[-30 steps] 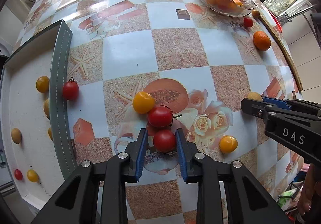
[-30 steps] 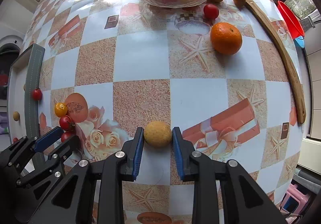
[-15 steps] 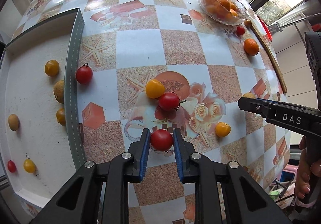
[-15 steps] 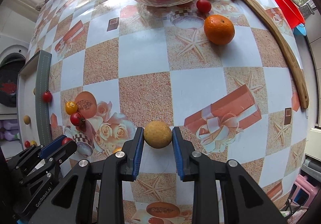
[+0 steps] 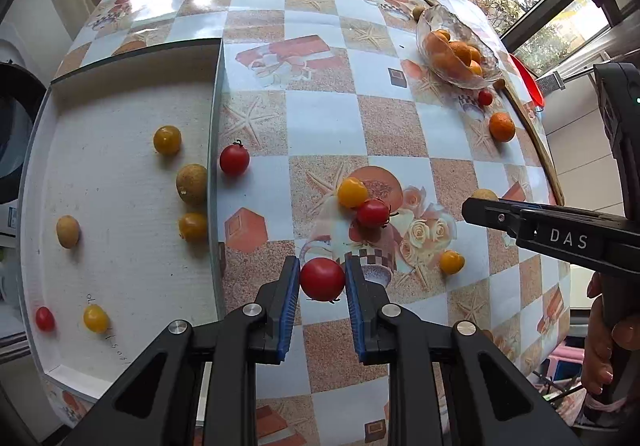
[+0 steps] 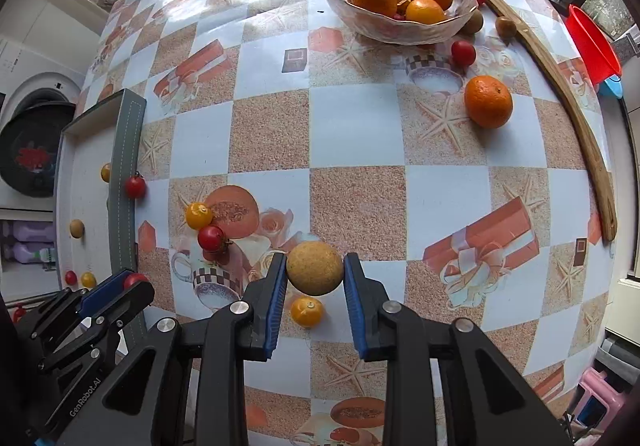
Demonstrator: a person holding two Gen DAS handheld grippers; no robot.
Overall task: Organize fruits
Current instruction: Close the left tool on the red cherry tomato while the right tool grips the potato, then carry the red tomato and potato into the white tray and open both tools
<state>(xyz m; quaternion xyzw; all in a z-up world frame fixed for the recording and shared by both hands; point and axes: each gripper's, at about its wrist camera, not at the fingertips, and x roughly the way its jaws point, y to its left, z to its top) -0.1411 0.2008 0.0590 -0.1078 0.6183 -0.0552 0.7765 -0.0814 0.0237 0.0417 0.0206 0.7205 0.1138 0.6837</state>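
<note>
Left gripper (image 5: 322,278) pinches a red cherry tomato (image 5: 322,279) above the tablecloth; right gripper (image 6: 315,273) clamps a tan longan (image 6: 315,272). Both are mid-carry, likely toward the white tray (image 5: 120,254), where each needs lowering and releasing.

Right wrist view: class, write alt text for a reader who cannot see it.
The right claw grips a tan round fruit above a checkered tablecloth. A yellow cherry tomato lies beneath it, a glass bowl of oranges sits beyond, and a white tray is at the left.
</note>
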